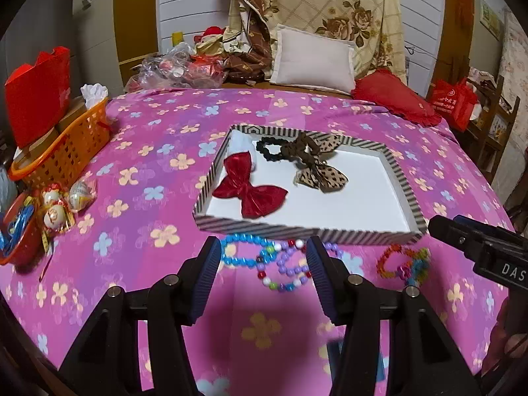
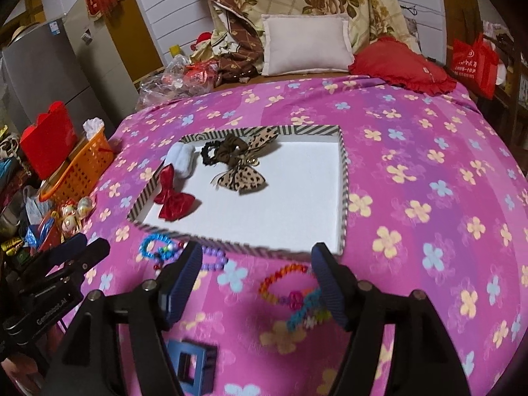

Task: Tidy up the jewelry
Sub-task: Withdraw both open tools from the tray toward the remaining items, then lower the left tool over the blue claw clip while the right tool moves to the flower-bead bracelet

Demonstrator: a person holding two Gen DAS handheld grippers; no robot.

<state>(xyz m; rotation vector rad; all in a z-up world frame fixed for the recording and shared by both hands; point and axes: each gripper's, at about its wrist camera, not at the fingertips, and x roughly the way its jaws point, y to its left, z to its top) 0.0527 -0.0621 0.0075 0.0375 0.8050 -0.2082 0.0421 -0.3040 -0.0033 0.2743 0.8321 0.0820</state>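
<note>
Currently I read the striped tray (image 2: 343,178) lying flat on the bed (image 2: 429,151), holding a red bow (image 2: 173,203), a leopard bow (image 2: 242,178), a black scrunchie (image 2: 208,153) and a white item (image 2: 180,160) at its far left corner. Beside its near edge lie a blue bead bracelet (image 1: 244,250) and a purple bead bracelet (image 1: 290,269), overlapping, and further right a rainbow bracelet (image 2: 287,280) with a blue clip (image 2: 305,307). My left gripper (image 1: 264,264) hovers above the bead bracelets, jaws apart, gripping nothing. My right gripper (image 2: 257,275) hovers over the rainbow bracelet, jaws apart and empty. An orange basket (image 1: 71,147) stands off the bed's left edge
</note>
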